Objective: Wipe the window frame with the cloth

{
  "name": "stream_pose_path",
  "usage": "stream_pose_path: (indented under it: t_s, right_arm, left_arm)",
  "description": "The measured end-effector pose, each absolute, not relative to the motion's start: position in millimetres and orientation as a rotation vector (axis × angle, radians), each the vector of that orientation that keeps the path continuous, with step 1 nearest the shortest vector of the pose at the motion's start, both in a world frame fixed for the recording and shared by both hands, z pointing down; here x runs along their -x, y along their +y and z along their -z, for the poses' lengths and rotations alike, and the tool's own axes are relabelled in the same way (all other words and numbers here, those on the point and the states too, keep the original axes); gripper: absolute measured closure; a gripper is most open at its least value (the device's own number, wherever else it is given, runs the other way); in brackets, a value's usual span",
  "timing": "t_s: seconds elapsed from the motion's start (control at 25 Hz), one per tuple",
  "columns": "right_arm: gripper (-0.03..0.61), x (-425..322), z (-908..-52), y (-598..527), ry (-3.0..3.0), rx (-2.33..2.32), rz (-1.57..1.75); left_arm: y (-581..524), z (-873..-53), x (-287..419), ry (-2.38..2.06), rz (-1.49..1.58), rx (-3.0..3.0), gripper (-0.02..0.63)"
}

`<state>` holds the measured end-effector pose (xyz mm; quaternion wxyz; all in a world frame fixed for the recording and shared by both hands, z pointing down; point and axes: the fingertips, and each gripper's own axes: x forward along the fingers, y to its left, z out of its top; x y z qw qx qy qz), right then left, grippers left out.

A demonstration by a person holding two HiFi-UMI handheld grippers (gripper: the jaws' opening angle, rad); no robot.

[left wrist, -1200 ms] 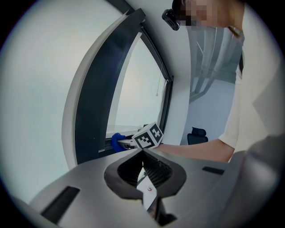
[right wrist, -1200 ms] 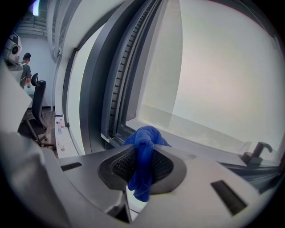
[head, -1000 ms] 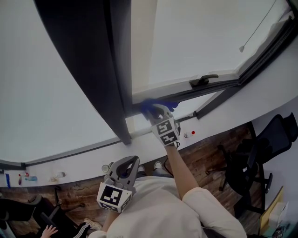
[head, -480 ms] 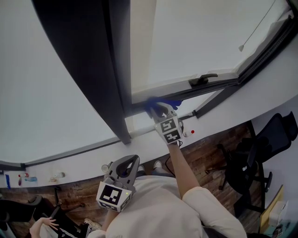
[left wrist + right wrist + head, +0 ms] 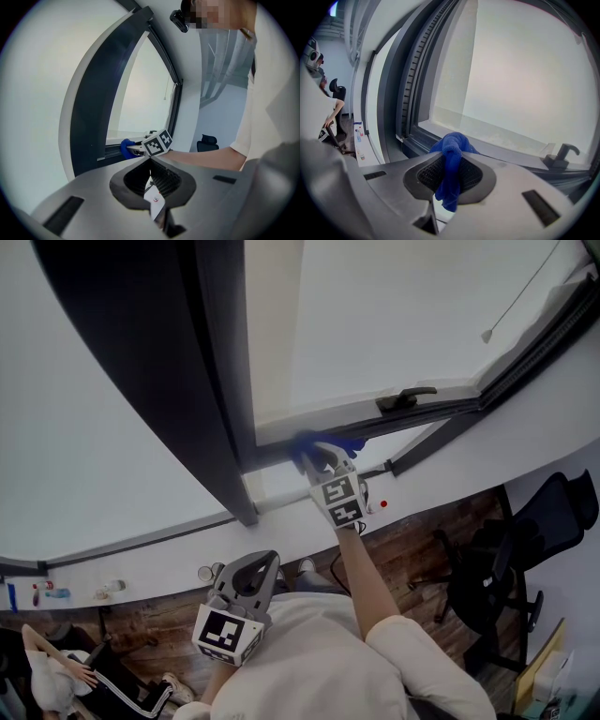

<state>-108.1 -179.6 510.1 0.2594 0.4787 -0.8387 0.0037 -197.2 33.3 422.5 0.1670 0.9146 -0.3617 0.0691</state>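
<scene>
A deep blue cloth with a fine looped, towel-like weave is bunched into a soft wad. Its rounded top bulges out past the right tongs, and a narrow tail hangs down between them. The right tongs are closed tight on it, pinching the fabric between their ribbed pads. In my head view the wad is pressed against the dark lower rail of the window frame, close to the corner where that rail meets the thick dark upright. A black window handle sits farther right along the same rail, well apart from the cloth. Pale, bright glass fills the space above. A thin pull cord hangs near the upper right of the pane. A white sill runs just below the rail. My left tongs are held low, near the person's chest and away from the window, their pads meeting with nothing between them. Far below is a wooden floor with a black office chair at the right and a seated person at the lower left.
</scene>
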Motion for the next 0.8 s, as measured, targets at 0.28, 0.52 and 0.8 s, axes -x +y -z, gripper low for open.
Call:
stream_pose_path:
  t_s: [0.28, 0.52, 0.8]
  right_arm:
    - [0.520, 90, -508, -181, -2.287, -1.284, -0.024]
    - [0.520, 69, -509, -186, -2.296, -1.264, -0.022]
    - [0.520, 47, -508, -190, -2.304, -1.279, -0.026]
  left_arm:
    - [33, -421, 170, -1.052, -0.221, -2.584, 0.604]
    - [29, -421, 138, -1.032, -0.218, -2.580, 0.604]
    - [20, -422, 121, -1.043, -0.229, -2.576, 0.604]
